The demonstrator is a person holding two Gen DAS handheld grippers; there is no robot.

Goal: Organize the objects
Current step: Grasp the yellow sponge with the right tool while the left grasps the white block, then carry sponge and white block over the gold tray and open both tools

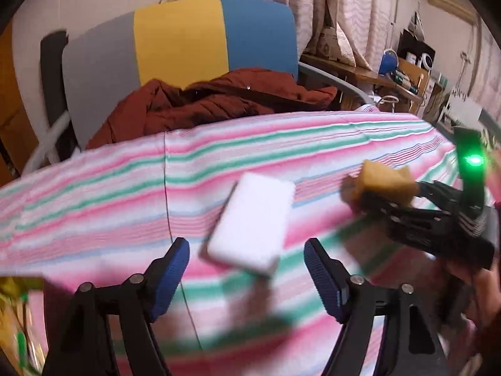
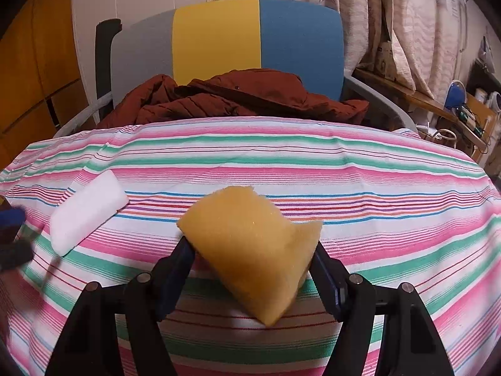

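A white sponge block [image 1: 253, 222] lies on the striped cloth [image 1: 94, 194]. My left gripper [image 1: 245, 252] is open, and the block's near end sits just ahead of and between its blue pads [image 1: 170, 279] without touching them. In the right wrist view the same white block [image 2: 87, 210] lies at the left, with a blurred part of the left gripper [image 2: 12, 238] beside it. My right gripper [image 2: 252, 250] is shut on a yellow sponge [image 2: 250, 238], squeezed and bent between the jaws above the cloth. From the left wrist view, that yellow sponge [image 1: 385, 181] and the right gripper [image 1: 394, 206] are at the right.
Behind the cloth-covered table stands a chair with a grey, yellow and blue back [image 2: 256, 34] and a rust-red jacket [image 2: 231, 97] on its seat. Curtains [image 2: 391, 9] hang behind. A cluttered wooden desk [image 1: 404, 75] is at the far right. Yellow-green items [image 1: 15, 313] sit at the lower left.
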